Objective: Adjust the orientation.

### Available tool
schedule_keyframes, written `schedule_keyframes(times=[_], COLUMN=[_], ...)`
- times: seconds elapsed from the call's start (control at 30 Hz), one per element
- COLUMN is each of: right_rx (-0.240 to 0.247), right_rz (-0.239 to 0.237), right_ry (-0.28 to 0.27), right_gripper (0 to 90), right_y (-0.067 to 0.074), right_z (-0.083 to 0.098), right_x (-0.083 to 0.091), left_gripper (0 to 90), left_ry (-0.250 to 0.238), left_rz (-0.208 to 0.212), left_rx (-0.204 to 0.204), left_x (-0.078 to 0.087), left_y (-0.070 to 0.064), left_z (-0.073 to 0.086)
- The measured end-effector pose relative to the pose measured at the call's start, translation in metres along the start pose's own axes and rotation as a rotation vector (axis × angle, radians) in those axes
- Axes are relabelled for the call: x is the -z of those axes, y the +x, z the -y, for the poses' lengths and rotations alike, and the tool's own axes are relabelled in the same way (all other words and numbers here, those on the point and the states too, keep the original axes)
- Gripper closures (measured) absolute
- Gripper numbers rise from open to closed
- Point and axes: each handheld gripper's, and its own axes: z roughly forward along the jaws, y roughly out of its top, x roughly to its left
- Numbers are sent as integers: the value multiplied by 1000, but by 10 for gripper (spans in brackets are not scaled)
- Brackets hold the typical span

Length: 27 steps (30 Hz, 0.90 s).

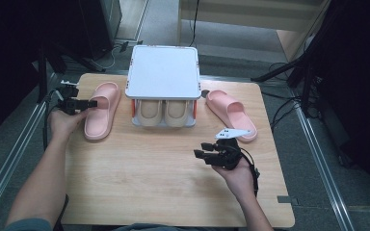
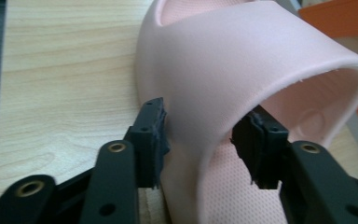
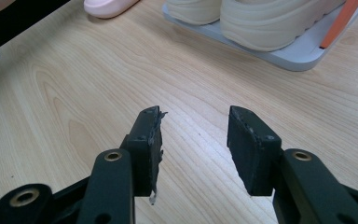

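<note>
Left gripper [image 2: 200, 144]: nearest the lens in the left gripper view. Its jaws stand on either side of the strap wall of the left slipper [image 2: 242, 84], one pad [image 2: 154, 135] outside the strap, the other inside the foot opening. Pads look to be touching or nearly touching the foam; no squeeze mark shows, so I cannot tell whether the grip is fully closed.

Why held so: the strap is the tallest, thinnest part of the slipper, the one place two jaws can pinch from the side. Judgement: this is the grasp step before a lift.

Left slipper, table position: in the high view it lies along the left edge of the table [image 1: 173, 192], just beside the shoe rack [image 1: 163, 72], toe end toward the person. The left gripper [image 1: 90, 103] meets it from the left at the strap.

Right gripper [image 3: 193, 140]: jaws apart, nothing between them, bare wood below. In the high view it hovers over the table's right middle [image 1: 203, 149], well apart from the right slipper [image 1: 231, 114].

Right slipper: lies angled, right of the rack, untouched.

Shoe rack: white lid on top, orange posts; a pair of beige shoes [image 1: 164, 113] on the lower shelf, toes toward the person.

Likely intent: slippers flank the rack, probably to be stowed on it.
</note>
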Motion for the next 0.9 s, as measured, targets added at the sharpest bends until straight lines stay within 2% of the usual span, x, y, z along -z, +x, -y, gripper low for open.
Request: schedule_keyframes(times=[0.07,0.3,0.4,0.47,0.53,0.57,0.73,0.9], right_rx=[0,2,5,5,5,5,5,5], right_rz=[3,-1,-3,-2,-2,-1,-2,-3], right_ry=[-2,1,4,4,3,2,0,1], right_gripper=[550,548,545,544,542,542,541,540], right_y=[0,0,1,1,1,1,0,1], right_z=[0,0,0,0,0,0,0,0], right_x=[0,-2,-2,-2,-2,-2,-2,-2], left_gripper=[603,687,733,770,803,811,829,830], left_ry=[-3,6,10,10,14,16,34,24], left_rz=[2,-31,-62,-61,-68,-57,-53,-45], left_rx=[16,16,10,32,36,43,63,67], left_x=[0,2,4,4,5,5,6,11], left_y=[2,1,-1,0,1,2,4,3], left_z=[0,0,-1,-2,-2,-2,-3,-6])
